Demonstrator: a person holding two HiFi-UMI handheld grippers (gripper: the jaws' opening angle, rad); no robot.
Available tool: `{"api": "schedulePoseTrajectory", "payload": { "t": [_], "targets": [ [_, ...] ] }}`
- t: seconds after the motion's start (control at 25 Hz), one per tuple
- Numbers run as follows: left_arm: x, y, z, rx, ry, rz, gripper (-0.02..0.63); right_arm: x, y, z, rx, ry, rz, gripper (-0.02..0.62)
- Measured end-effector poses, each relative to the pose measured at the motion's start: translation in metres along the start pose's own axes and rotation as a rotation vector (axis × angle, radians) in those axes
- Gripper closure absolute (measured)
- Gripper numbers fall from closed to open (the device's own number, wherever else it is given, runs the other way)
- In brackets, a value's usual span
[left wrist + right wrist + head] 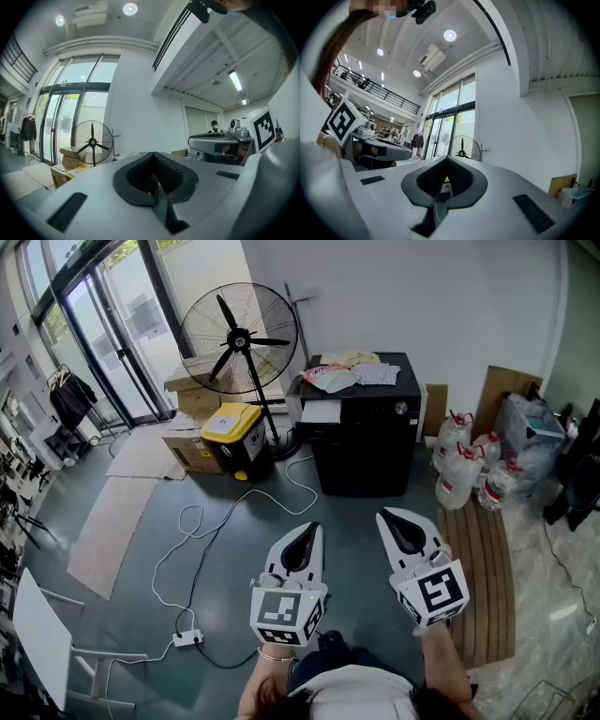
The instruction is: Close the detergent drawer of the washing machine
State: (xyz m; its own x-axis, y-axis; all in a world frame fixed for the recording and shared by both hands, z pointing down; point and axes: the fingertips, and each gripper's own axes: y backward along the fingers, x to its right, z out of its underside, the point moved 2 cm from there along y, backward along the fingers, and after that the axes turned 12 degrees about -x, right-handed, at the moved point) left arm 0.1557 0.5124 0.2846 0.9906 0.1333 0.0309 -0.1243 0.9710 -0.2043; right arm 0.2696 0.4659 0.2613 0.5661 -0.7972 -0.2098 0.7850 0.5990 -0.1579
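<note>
A black washing machine (pixel 370 442) stands against the far wall with clothes piled on its top. Its pale detergent drawer (pixel 322 412) sticks out at the upper left of the front. My left gripper (pixel 312 527) and right gripper (pixel 387 515) are held level side by side, well short of the machine and pointing toward it. Both are shut with nothing between the jaws. In the left gripper view the left gripper (pixel 152 155) shows its ribbed pads together, and the right gripper (pixel 446 159) looks the same in its own view.
A big pedestal fan (pixel 239 338) stands left of the machine, with a yellow-lidded bin (pixel 234 435) and cardboard boxes (pixel 187 448) beside it. A white cable runs across the floor to a power strip (pixel 187 638). Plastic bags (pixel 464 470) and a wooden slatted mat (pixel 480 568) lie at the right.
</note>
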Motion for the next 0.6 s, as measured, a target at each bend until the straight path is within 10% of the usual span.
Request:
{"api": "schedulePoseTrajectory", "payload": {
  "t": [0.6],
  "targets": [
    [-0.003, -0.015, -0.001, 0.001, -0.016, -0.02, 0.589, 0.014, -0.009, 0.013, -0.007, -0.033, 0.0, 0.571]
  ]
}}
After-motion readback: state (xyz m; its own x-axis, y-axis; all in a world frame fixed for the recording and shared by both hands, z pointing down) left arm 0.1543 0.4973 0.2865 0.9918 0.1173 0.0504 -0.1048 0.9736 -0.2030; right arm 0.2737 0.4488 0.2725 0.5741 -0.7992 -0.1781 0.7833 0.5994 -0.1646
